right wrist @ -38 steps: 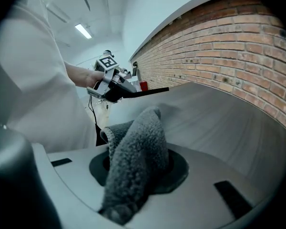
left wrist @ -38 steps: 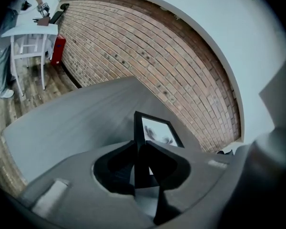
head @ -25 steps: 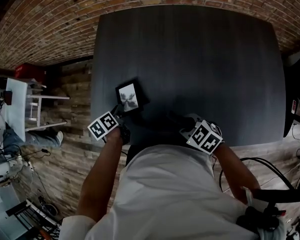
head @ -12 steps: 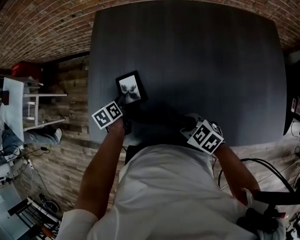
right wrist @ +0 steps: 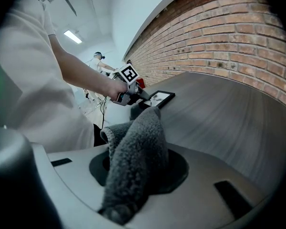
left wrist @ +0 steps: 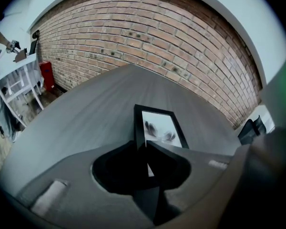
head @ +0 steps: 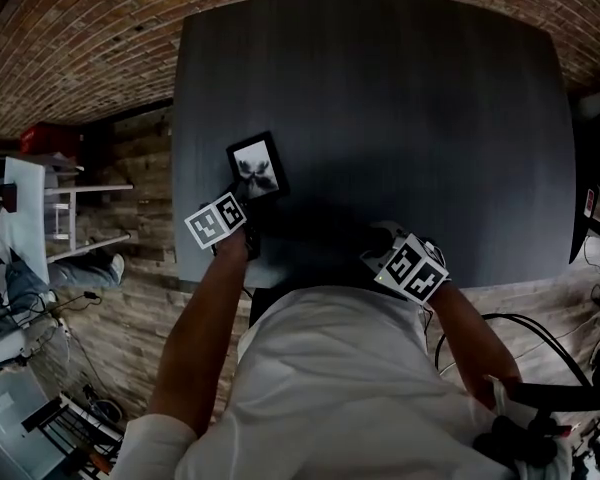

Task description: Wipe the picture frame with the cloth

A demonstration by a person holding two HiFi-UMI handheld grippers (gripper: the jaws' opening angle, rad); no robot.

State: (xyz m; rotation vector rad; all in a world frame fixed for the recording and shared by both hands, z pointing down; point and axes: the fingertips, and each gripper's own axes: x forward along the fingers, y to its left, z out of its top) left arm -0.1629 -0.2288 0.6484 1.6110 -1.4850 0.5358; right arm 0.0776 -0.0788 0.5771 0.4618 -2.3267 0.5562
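Observation:
A small black picture frame (head: 257, 166) with a pale feather print lies near the left edge of the dark table (head: 410, 118). My left gripper (head: 247, 196) is shut on the frame's near edge. In the left gripper view the jaws meet on that edge (left wrist: 145, 149), and the rest of the frame (left wrist: 158, 126) stretches away beyond them. My right gripper (head: 378, 240) hovers at the table's near edge, right of the frame and apart from it. It is shut on a folded grey fleecy cloth (right wrist: 136, 159). From the right gripper view the frame (right wrist: 161, 97) and left gripper (right wrist: 133, 97) show farther off.
A brick wall (left wrist: 148, 37) runs behind the table. Left of the table stand a white shelf unit (head: 40, 223) and a red box (head: 50, 138). Black cables (head: 525, 333) lie on the floor at the right. The table's near edge is just below both grippers.
My left gripper has pushed forward, away from the body, carrying the picture frame a little farther onto the table. The right gripper with the cloth has hardly moved.

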